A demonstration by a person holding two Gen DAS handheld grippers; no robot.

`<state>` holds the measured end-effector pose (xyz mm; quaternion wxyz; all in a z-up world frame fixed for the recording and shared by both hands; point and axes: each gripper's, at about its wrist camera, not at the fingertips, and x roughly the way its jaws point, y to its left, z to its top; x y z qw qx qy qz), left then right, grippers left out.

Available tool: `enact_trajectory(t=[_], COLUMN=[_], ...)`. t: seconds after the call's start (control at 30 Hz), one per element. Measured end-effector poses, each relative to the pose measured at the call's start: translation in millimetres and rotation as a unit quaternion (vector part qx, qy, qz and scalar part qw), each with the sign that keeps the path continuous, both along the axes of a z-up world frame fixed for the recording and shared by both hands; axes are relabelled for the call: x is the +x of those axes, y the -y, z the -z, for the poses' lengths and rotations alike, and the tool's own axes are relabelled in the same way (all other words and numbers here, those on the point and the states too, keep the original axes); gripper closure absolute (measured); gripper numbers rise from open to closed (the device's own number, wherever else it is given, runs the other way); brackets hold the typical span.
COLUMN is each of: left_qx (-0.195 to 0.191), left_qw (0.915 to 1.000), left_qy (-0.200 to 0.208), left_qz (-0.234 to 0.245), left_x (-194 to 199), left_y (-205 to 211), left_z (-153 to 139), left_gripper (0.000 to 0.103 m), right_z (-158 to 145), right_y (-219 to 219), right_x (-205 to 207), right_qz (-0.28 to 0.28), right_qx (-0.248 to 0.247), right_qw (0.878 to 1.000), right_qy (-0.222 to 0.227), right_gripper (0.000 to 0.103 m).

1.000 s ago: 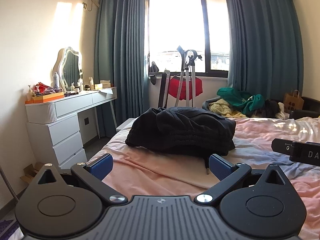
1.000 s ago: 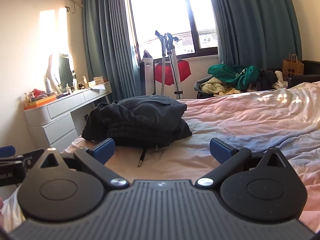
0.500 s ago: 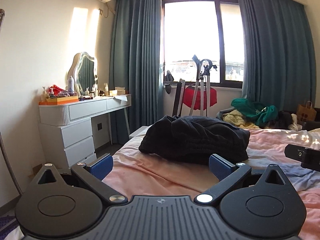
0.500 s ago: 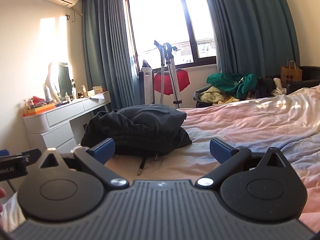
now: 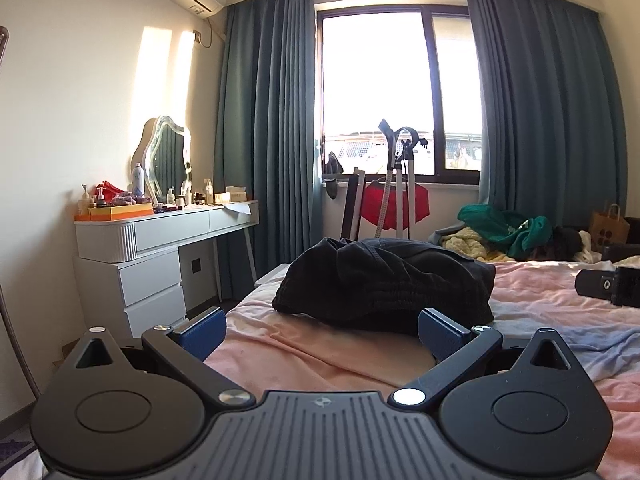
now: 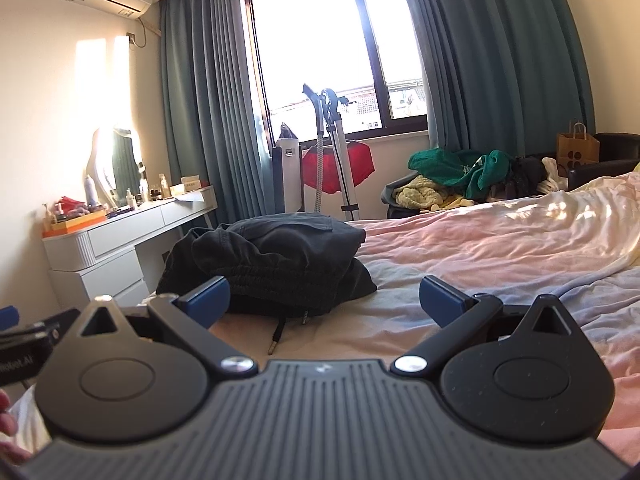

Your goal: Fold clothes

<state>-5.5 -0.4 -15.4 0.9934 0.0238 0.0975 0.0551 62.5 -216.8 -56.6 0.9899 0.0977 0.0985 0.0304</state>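
A dark, bunched garment (image 5: 384, 280) lies in a heap on the pink bed sheet (image 5: 304, 360) near the bed's far left corner; it also shows in the right wrist view (image 6: 272, 260), with a drawstring end (image 6: 276, 334) trailing toward me. My left gripper (image 5: 322, 330) is open and empty, just short of the heap. My right gripper (image 6: 324, 300) is open and empty, with the heap ahead and to its left. Each gripper shows at the edge of the other's view.
A white dresser (image 5: 144, 264) with a mirror and bottles stands left of the bed. A garment steamer (image 5: 396, 184) stands at the window. A pile of green and yellow clothes (image 6: 452, 180) and a paper bag (image 6: 578, 148) sit at the back right.
Both grippers have tilted up and dropped lower toward the bed, so the room appears higher and the heap sits lower in view. Both stay open.
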Motion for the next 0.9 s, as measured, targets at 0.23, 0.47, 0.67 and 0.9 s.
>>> enact_trajectory(t=[0.23,0.47,0.67,0.9], left_qx=[-0.033,0.007,0.020,-0.030], left_qw=[0.9987,0.9992,0.9983,0.9992], left_qy=[-0.026,0.000,0.005,-0.013], left_qz=[0.028,0.038,0.054,0.022], left_x=[6.8,26.7,53.3,68.3], left_y=[-3.9,10.5,27.1,5.7], left_z=[-4.6,-39.8,-48.0,-26.9], left_gripper=[0.000,0.000,0.000,0.000], right_z=[-1.8,0.1,6.8,25.6], right_y=[9.7,22.0,25.5,18.3], right_x=[-0.2,5.9,11.3,22.6], right_qz=[-0.010,-0.020,0.009,0.005], right_qx=[0.020,0.050,0.040,0.037], right_qw=[1.000,0.998,0.999,0.997], right_qy=[-0.006,-0.022,-0.029,-0.071], right_gripper=[0.000,0.000,0.000,0.000])
